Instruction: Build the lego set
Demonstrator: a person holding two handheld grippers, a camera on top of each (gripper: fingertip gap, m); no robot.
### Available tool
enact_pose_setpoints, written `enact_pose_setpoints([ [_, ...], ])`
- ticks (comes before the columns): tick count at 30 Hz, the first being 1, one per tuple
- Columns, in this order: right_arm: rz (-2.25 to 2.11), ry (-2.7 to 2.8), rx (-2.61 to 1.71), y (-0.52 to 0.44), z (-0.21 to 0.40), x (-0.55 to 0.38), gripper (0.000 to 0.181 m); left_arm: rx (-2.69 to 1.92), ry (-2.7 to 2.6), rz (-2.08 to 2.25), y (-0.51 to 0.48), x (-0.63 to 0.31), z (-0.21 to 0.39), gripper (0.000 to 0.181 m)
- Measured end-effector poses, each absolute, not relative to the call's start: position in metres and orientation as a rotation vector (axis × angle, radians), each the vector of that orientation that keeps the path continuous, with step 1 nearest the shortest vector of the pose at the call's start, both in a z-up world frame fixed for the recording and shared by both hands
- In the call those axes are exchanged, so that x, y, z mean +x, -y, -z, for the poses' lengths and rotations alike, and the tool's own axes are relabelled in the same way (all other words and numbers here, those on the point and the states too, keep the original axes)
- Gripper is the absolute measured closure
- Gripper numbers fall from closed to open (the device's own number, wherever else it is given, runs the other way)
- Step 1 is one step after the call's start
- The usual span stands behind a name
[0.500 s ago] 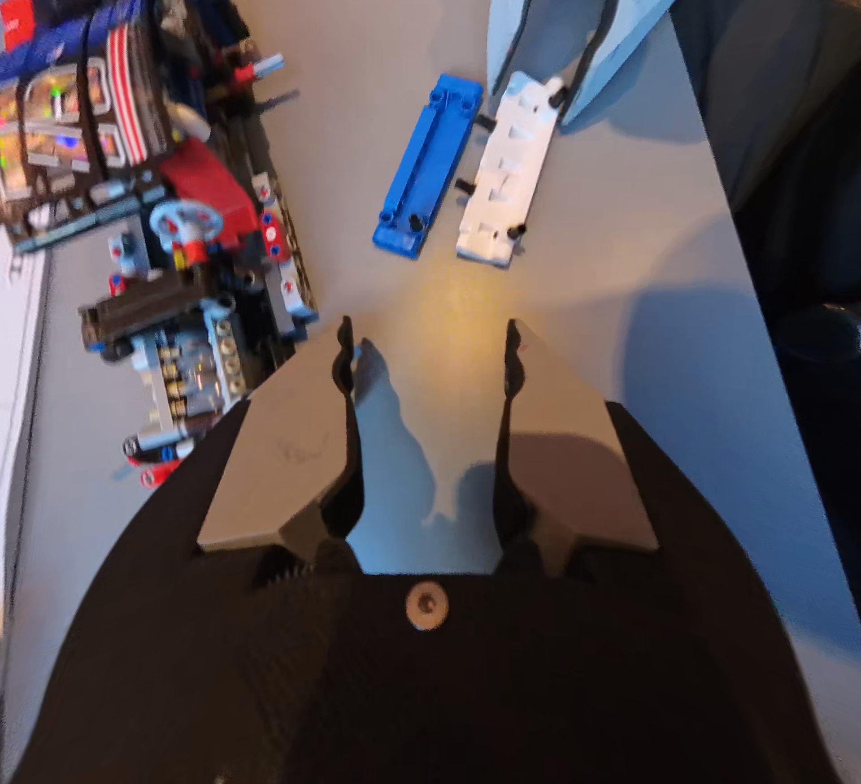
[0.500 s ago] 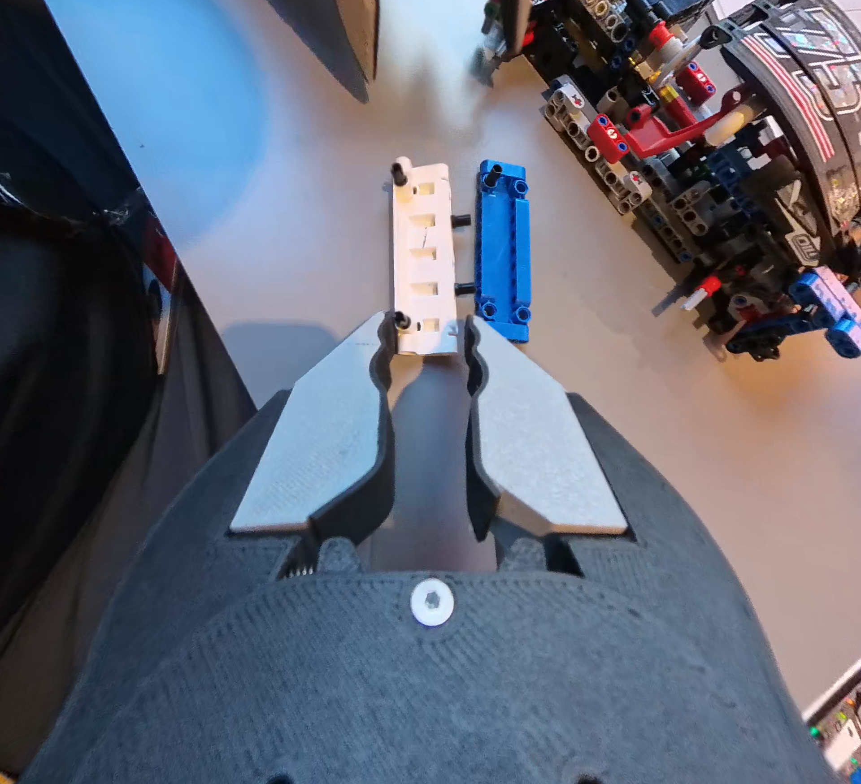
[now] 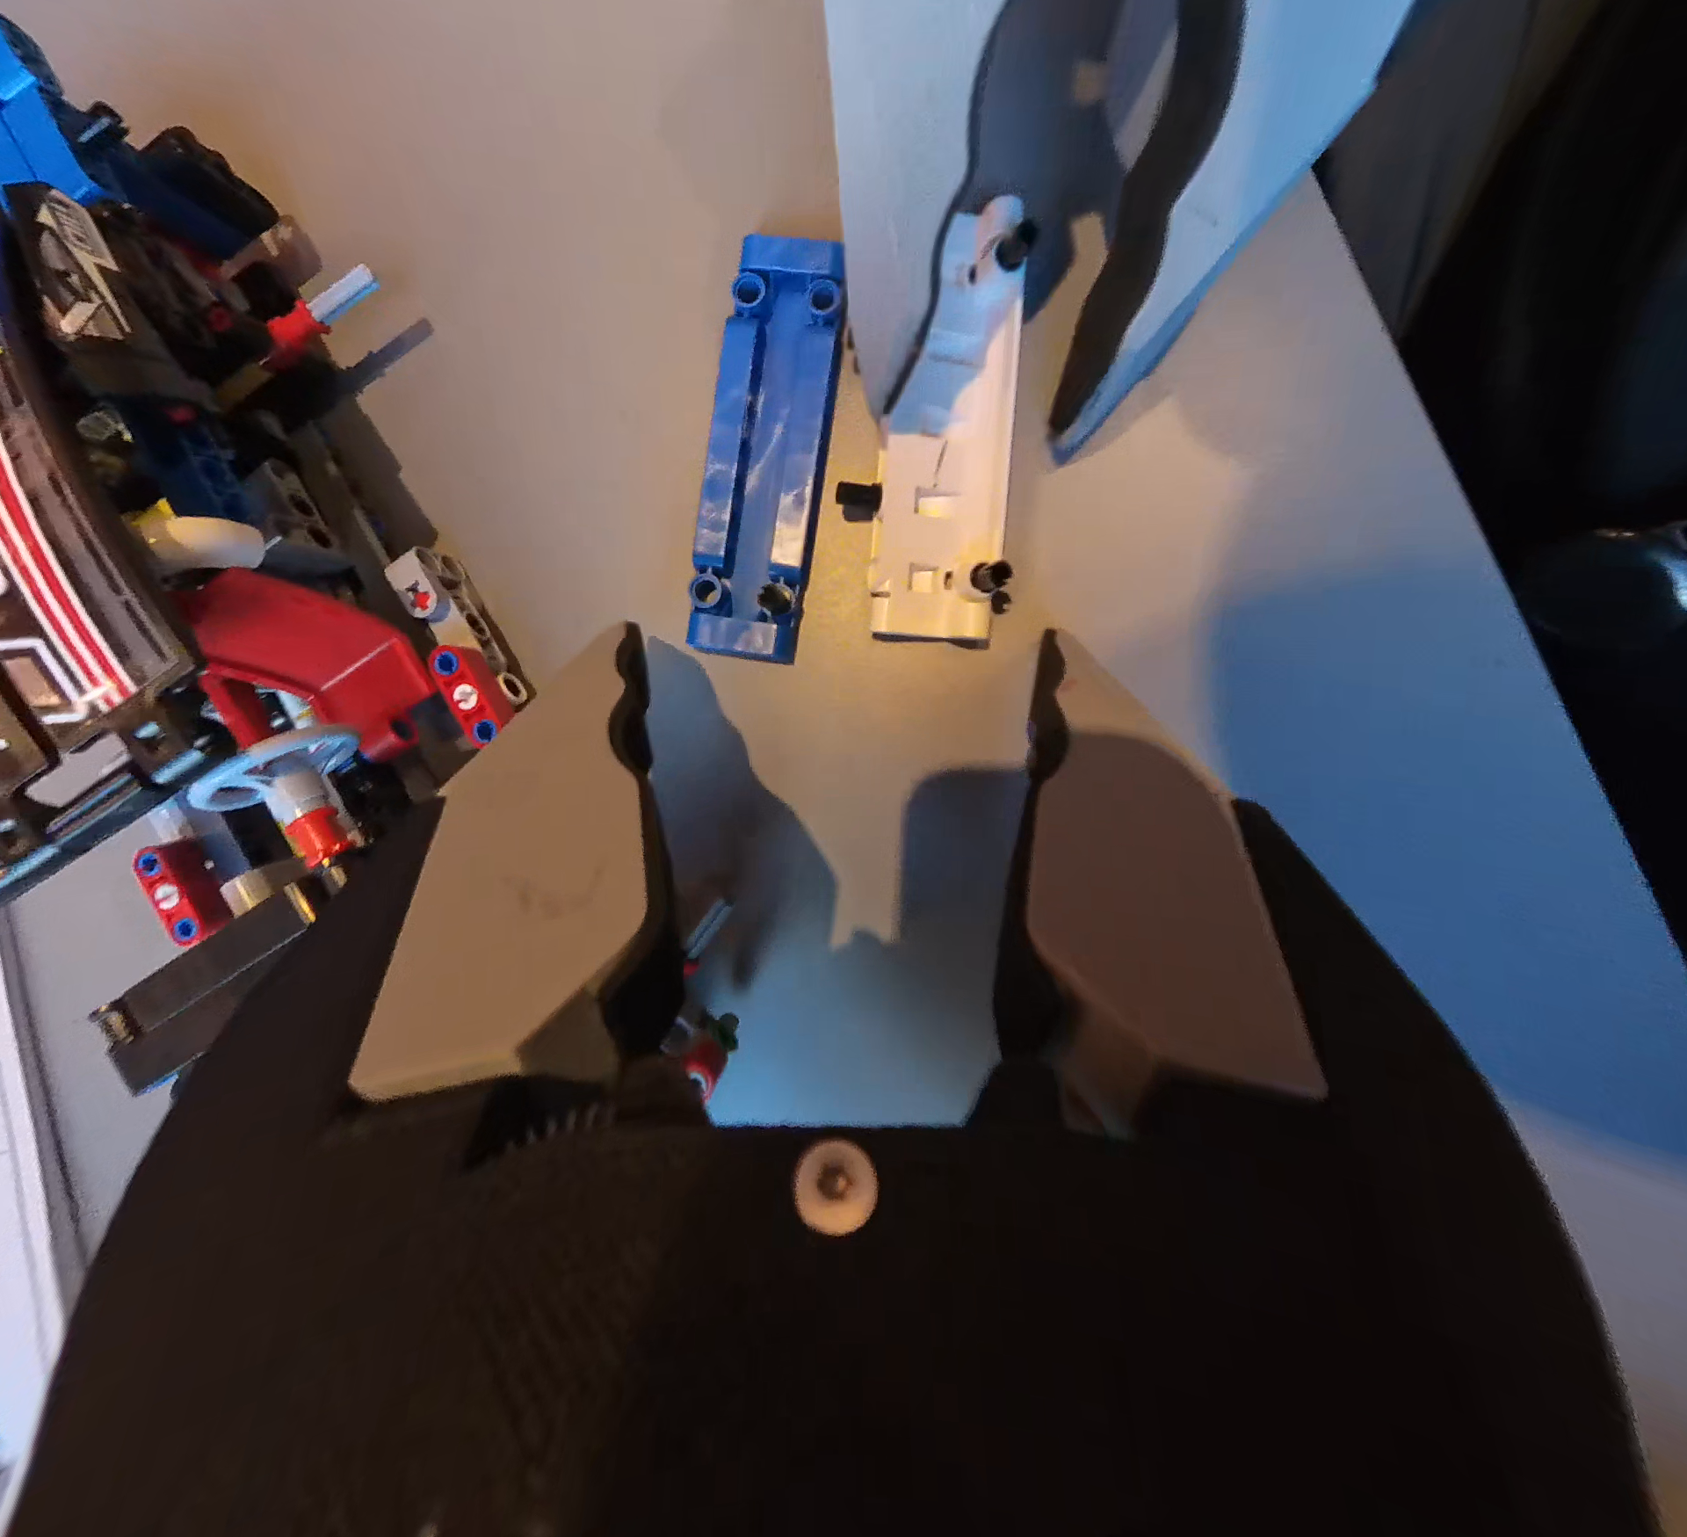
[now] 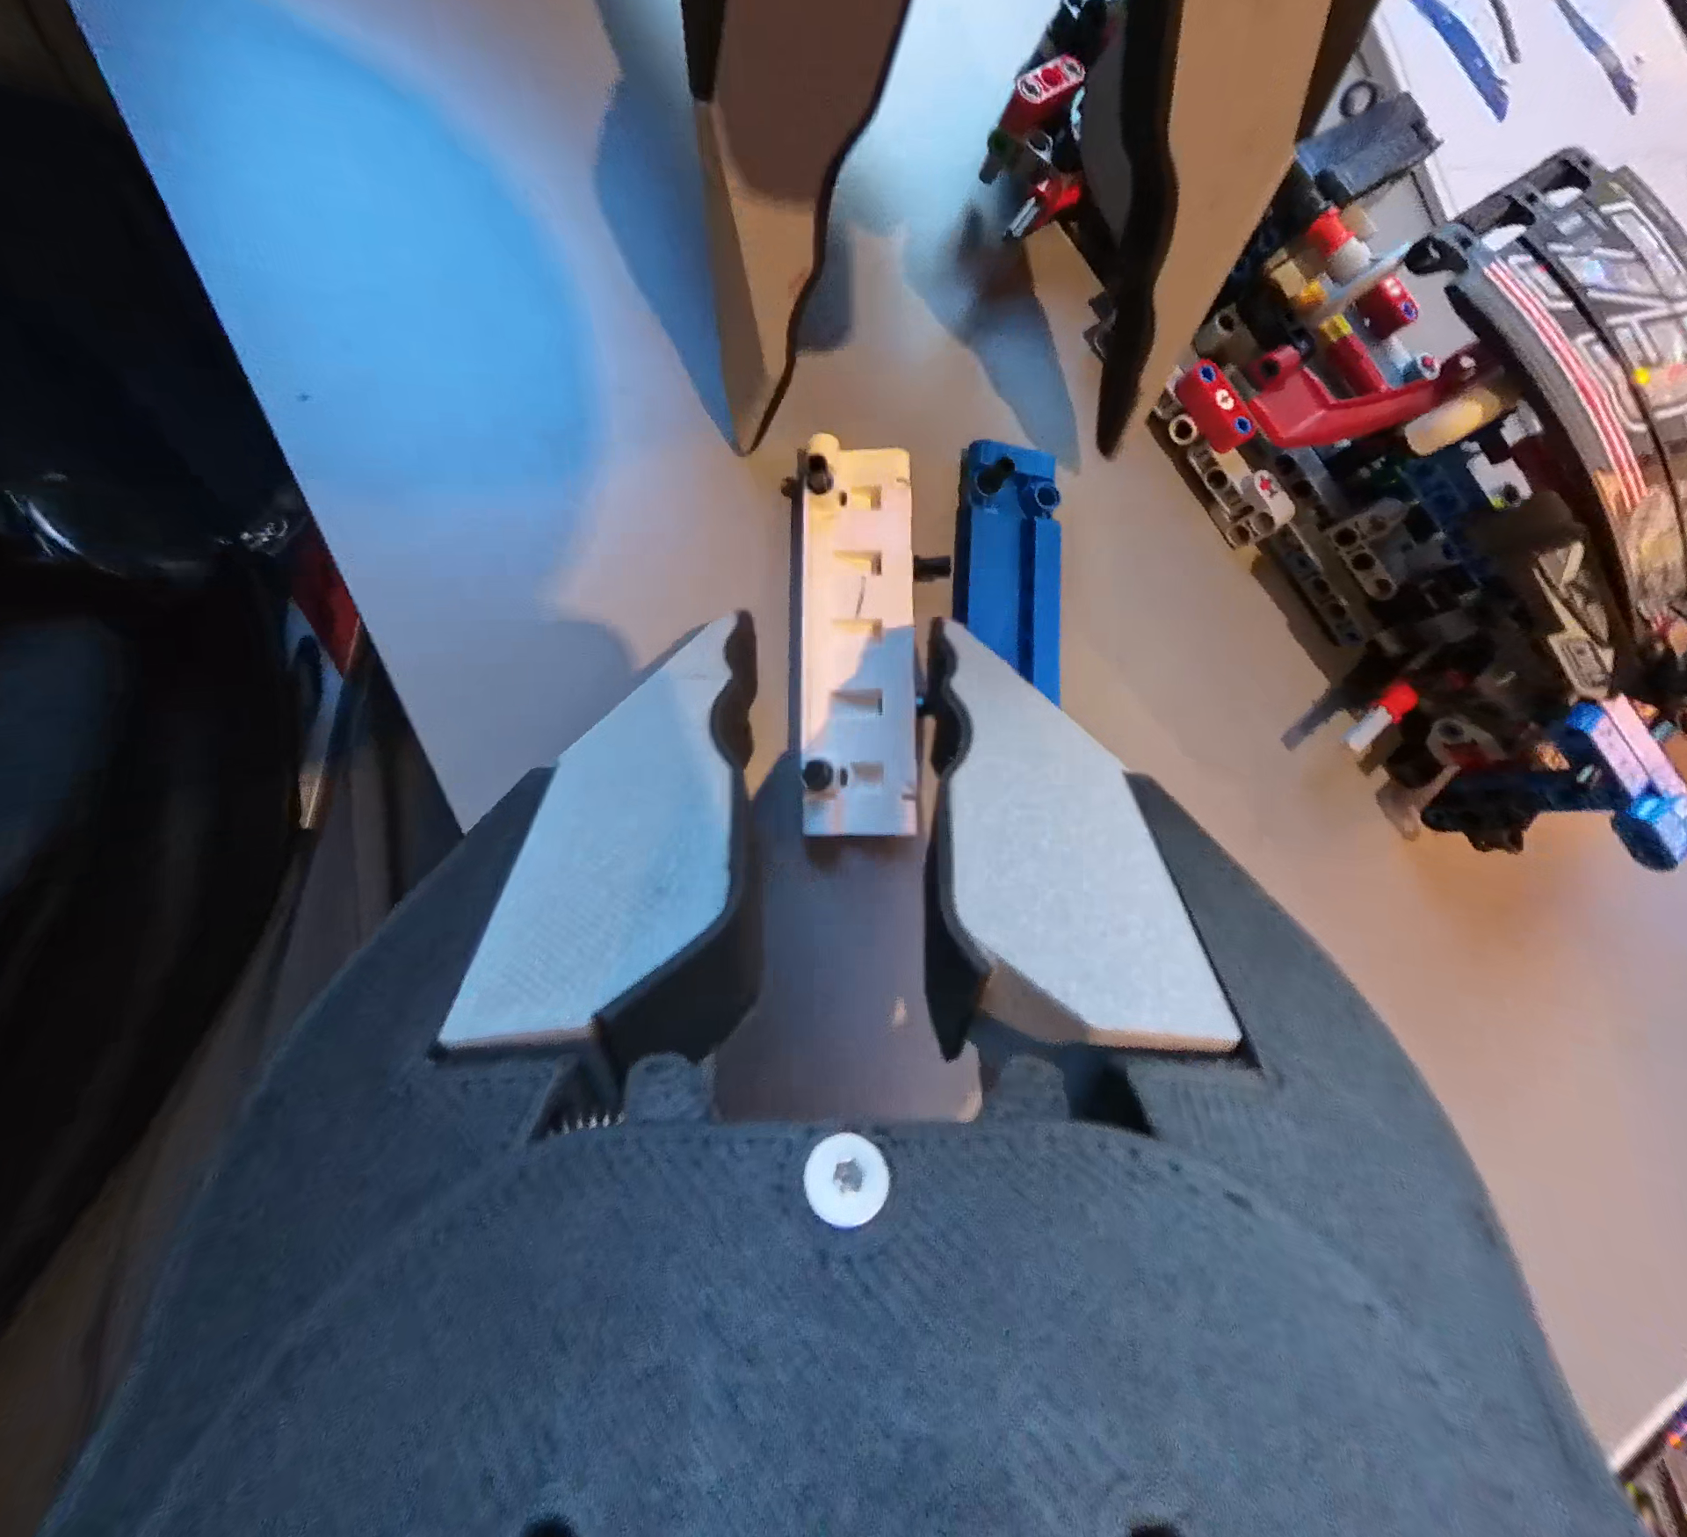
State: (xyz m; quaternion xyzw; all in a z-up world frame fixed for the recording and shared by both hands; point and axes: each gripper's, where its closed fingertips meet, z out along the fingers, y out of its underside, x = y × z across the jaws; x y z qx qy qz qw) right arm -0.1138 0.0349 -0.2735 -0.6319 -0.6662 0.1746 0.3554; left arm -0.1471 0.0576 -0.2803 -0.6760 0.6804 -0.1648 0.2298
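Both wrist views look steeply down, facing each other, sharing the white panel (image 3: 949, 480) (image 4: 853, 653).

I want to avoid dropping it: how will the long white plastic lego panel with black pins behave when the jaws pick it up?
The long white plastic lego panel looks rigid, so it probably will not bend. It seems hollow and thin, so likely light. The right gripper straddles one end, so the far end may sag or pivot.

Hidden and cut-off parts

The right gripper's finger (image 3: 876, 151) covers the white panel's (image 3: 958, 480) far end and the blue panel's (image 4: 1009, 580) near end; the lego model (image 3: 183, 580) runs off the frame's left edge, its small parts blurred.
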Motion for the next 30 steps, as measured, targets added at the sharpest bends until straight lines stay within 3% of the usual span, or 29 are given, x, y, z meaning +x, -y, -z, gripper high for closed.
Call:
enact_pose_setpoints([
  [5,-0.415,1.753,-1.641,-0.040,0.279,-0.116,0.162,-1.882,-1.903,0.572,-0.048,-0.145,0.283,0.109],
  [21,-0.478,1.844,-1.594,-0.036,0.266,-0.108,0.154,-1.884,-1.855,0.564,-0.042,-0.154,0.283,0.105],
  [30,-0.351,1.952,-1.549,-0.032,0.278,-0.118,0.160,-1.857,-1.815,0.506,-0.041,-0.160,0.279,0.109],
])
